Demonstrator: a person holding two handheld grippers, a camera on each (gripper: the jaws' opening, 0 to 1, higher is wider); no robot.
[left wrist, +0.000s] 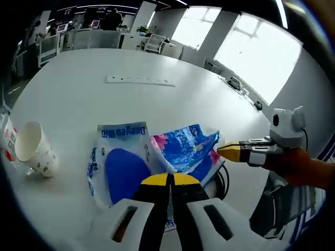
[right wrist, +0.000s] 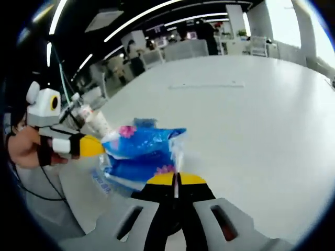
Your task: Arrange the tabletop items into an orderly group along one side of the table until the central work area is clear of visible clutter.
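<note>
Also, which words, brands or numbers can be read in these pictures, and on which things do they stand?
"Deeyeo": on the white and blue pack, along its top edge, mirrored or upside down.
Blue print down that pack's side: too blurred.
Print on the paper cup: too small.
Floral blue pack: no readable text.

Far ahead of my left claw (left wrist: pixel 168 179), a long white strip (left wrist: pixel 139 80) (possibly a socket bar) lies flat. Beyond it stand office desks (left wrist: pixel 94 39) and a dark standing figure (left wrist: pixel 111 18). Up and right of that claw, bright windows (left wrist: pixel 251 52). Just to its right, a black cable (left wrist: pixel 226 184) loops. High above my right claw (right wrist: pixel 175 180), ceiling light strips (right wrist: pixel 141 21) run.
</note>
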